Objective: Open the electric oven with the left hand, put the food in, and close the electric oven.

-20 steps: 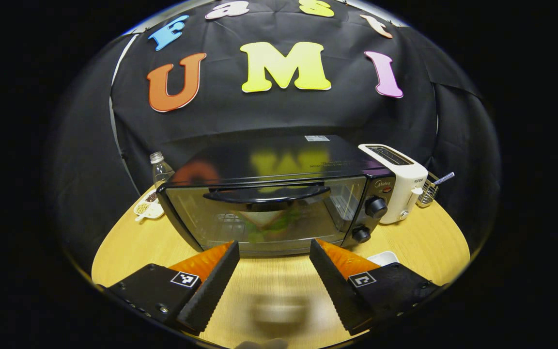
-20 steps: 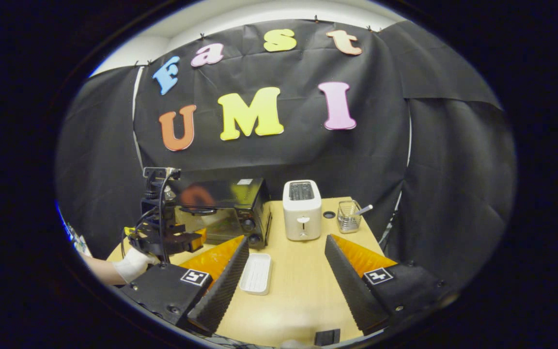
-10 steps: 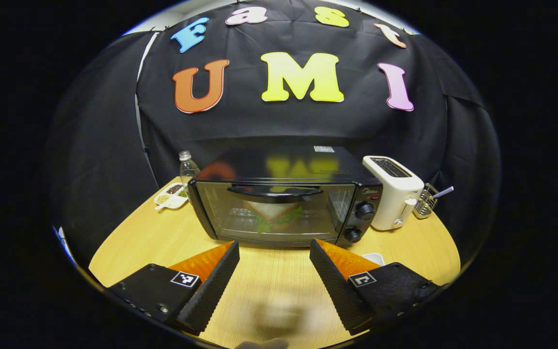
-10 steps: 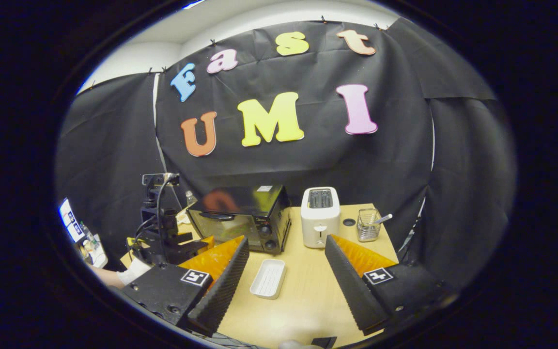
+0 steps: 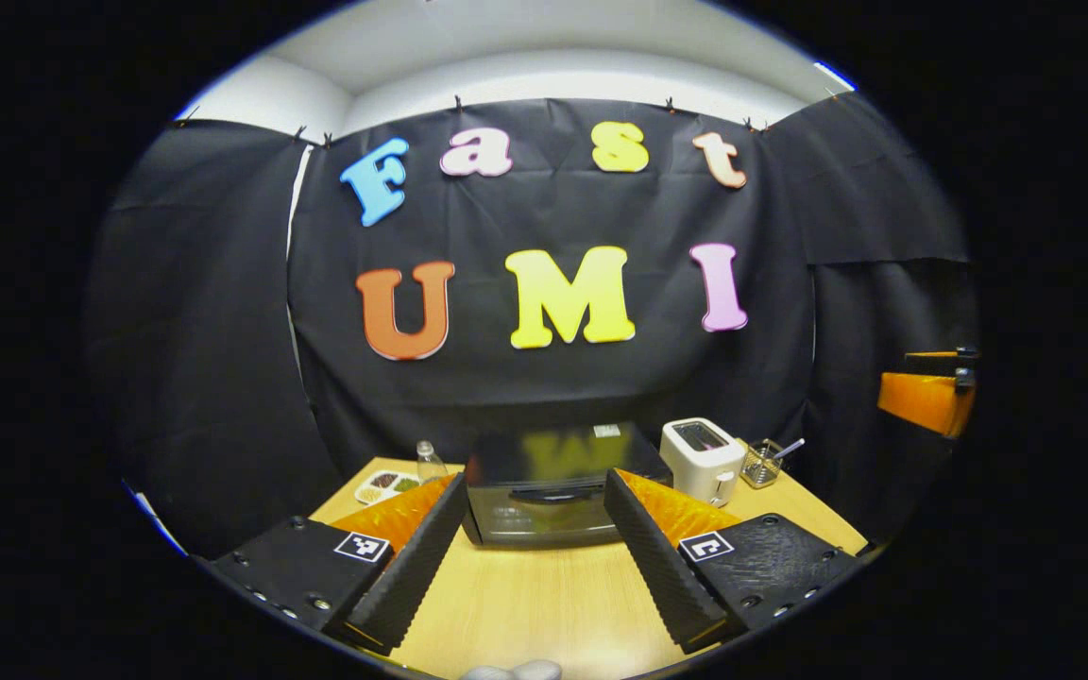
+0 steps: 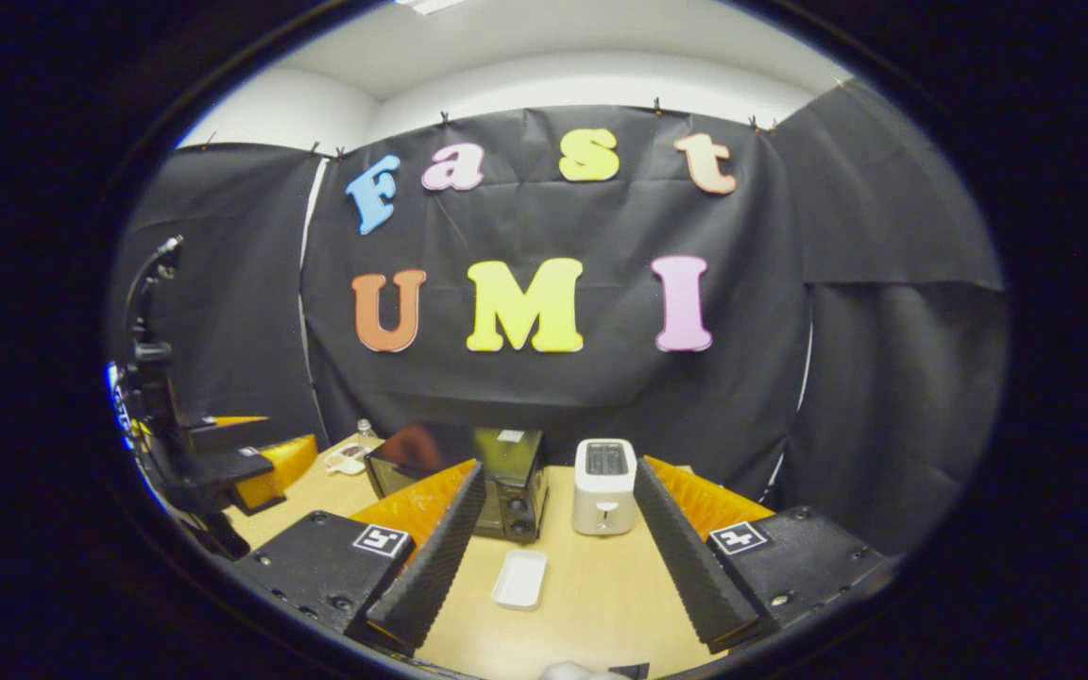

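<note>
Wooden counter, bare and roomy in front, its near edge just under both cameras. Black electric oven at the back against the cloth wall, door shut, a small white label on top too small to read. White toaster just right of it, apart. Empty white tray on open wood. Left hand-held gripper wide open, empty. Right hand-held gripper likewise spread, holding nothing.
</note>
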{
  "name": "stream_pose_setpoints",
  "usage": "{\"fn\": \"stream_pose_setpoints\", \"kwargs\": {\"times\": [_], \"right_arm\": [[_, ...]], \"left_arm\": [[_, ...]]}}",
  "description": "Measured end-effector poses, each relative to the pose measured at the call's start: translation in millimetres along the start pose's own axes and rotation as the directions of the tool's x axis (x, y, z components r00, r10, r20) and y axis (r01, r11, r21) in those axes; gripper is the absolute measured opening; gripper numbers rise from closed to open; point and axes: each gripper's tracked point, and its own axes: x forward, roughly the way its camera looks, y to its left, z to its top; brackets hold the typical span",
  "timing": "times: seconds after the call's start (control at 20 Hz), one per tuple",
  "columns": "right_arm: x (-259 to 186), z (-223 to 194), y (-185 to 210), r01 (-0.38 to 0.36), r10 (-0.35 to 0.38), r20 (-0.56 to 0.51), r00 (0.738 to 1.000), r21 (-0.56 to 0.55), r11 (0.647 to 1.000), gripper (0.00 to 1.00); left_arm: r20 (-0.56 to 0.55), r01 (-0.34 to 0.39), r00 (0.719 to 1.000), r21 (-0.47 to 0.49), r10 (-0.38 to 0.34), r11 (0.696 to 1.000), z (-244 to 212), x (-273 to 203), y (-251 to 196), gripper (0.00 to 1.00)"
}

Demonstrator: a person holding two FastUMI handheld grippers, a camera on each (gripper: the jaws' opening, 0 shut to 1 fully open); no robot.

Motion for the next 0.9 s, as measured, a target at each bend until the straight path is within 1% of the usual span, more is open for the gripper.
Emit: {"fn": "stream_pose_setpoints", "kwargs": {"times": [0.1, 0.15, 0.2, 0.3, 0.35, 0.4, 0.45, 0.6, 0.9], "right_arm": [[-14, 12, 13, 0.011, -0.011, 0.023, 1.0, 0.011, 1.0, 1.0], [-19, 14, 18, 0.016, -0.017, 0.026, 1.0, 0.023, 1.0, 1.0], [-22, 18, 23, 0.023, -0.024, 0.032, 0.999, 0.031, 0.999, 1.0], [-30, 25, 30, 0.037, -0.039, 0.045, 0.998, 0.041, 0.998, 1.0], [-32, 27, 34, 0.042, -0.044, 0.051, 0.998, 0.041, 0.998, 0.9], [-35, 30, 37, 0.045, -0.047, 0.054, 0.997, 0.038, 0.998, 0.9], [-38, 33, 39, 0.05, -0.052, 0.06, 0.997, 0.036, 0.998, 1.0], [-43, 35, 44, 0.047, -0.05, 0.062, 0.997, 0.048, 0.998, 1.0], [-47, 42, 39, 0.07, -0.074, 0.068, 0.995, 0.051, 0.996, 1.0]], "left_arm": [[0.049, 0.01, 0.999, -0.007, -0.01, 1.0, 25, -25, 8, 0.95], [0.068, 0.016, 0.998, -0.012, -0.015, 1.0, 32, -36, 13, 1.0], [0.087, 0.02, 0.996, -0.017, -0.018, 1.0, 40, -44, 17, 0.95], [0.12, 0.02, 0.993, -0.009, -0.019, 1.0, 53, -54, 26, 0.95], [0.124, 0.02, 0.992, -0.006, -0.019, 1.0, 54, -59, 28, 0.95], [0.131, 0.023, 0.991, -0.009, -0.021, 1.0, 57, -61, 31, 0.96], [0.132, 0.028, 0.991, -0.02, -0.026, 0.999, 59, -63, 31, 0.96], [0.13, 0.031, 0.991, -0.051, -0.025, 0.998, 59, -69, 36, 0.95], [0.135, 0.019, 0.991, -0.056, -0.011, 0.998, 60, -71, 47, 0.95]]}}
